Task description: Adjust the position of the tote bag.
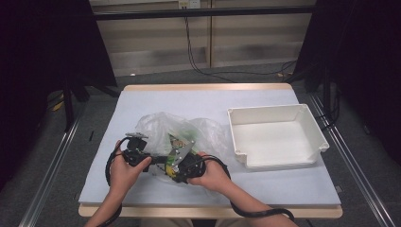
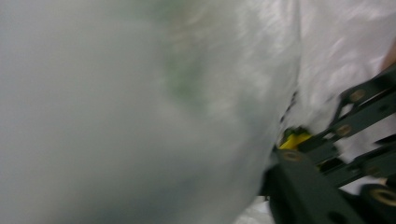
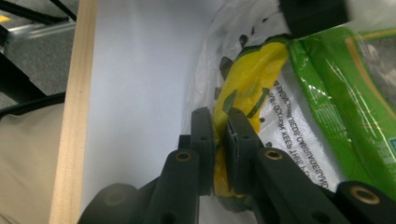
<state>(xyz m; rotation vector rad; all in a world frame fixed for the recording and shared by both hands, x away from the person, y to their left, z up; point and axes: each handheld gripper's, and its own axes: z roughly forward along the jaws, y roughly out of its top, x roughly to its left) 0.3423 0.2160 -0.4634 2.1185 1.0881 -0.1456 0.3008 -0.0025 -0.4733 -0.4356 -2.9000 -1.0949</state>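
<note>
On the left our left claw (image 1: 150, 159) is nearly closed against the clear plastic bag (image 1: 156, 124), beside it our right claw (image 3: 219, 135) pinches the bag's yellow strip (image 3: 243, 79), and the white tray (image 1: 309, 125) sits well right on the desk (image 1: 142, 101).

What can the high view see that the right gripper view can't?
High view alone: the white bin beside the bag, both hands, the left gripper.
Right gripper view alone: the right gripper jaws pinching the bag's yellow strip, black print on the plastic.
Both: the clear plastic bag, the green packet inside, the table.
</note>
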